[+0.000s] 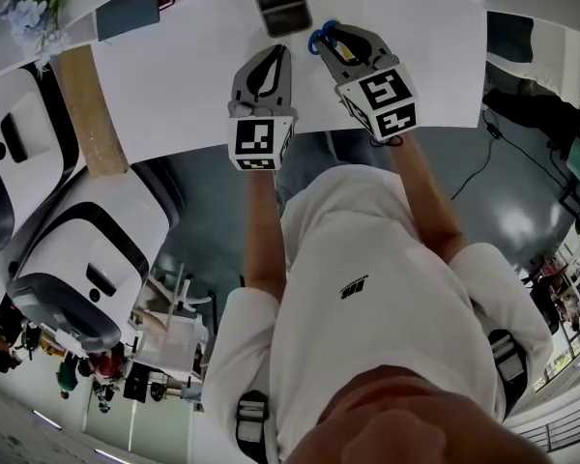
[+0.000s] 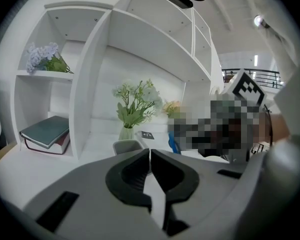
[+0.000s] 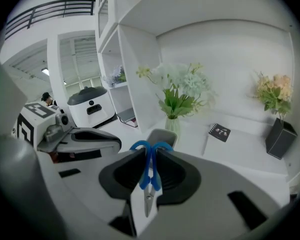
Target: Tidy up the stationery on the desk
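Blue-handled scissors [image 3: 149, 176] pinched in right gripper [image 3: 150, 154], left gripper [image 2: 150, 156] closed on nothing.

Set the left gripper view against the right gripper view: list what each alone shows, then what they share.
Left gripper view only: the left gripper head-on, fingers shut on nothing, and the other gripper's marker cube. Right gripper view only: the right gripper clamping blue-handled scissors, a white machine, a dark planter. Both: the vase of flowers, grey cup, dark card.
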The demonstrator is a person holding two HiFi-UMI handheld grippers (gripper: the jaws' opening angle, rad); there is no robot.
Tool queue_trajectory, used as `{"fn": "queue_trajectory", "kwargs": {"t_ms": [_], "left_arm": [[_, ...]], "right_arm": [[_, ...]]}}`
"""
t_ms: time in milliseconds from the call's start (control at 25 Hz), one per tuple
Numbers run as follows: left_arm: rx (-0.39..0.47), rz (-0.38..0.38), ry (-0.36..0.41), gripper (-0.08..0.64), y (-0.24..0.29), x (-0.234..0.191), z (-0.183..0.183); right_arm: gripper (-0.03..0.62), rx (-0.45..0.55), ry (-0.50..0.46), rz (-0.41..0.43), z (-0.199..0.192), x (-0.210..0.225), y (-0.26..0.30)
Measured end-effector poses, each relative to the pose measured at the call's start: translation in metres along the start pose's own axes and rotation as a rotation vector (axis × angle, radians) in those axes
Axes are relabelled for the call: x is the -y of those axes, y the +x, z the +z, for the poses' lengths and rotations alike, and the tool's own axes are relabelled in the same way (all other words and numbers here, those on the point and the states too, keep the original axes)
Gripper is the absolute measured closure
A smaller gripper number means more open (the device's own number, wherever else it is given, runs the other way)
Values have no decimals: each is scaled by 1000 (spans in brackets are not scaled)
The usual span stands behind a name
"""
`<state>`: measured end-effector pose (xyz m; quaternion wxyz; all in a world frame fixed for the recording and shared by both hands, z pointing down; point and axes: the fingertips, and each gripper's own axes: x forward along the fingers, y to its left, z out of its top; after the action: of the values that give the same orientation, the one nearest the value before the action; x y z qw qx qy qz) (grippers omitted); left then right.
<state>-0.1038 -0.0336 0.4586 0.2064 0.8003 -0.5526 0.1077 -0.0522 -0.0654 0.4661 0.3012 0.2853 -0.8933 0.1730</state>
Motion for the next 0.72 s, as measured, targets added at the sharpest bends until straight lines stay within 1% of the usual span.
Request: {"fn": "queue_trajectory", "kwargs": {"t_ms": [160, 440, 720], "left_arm": [[15, 18, 2, 560, -3, -7, 11], [39, 39, 3, 560, -8, -18, 25], [56, 61, 3, 560, -10, -30, 33]], "right_arm": [[537, 65, 4, 8, 26, 0, -6], [537, 171, 11, 27, 61, -3, -1], [537, 273, -23, 51, 88, -9, 18]]}}
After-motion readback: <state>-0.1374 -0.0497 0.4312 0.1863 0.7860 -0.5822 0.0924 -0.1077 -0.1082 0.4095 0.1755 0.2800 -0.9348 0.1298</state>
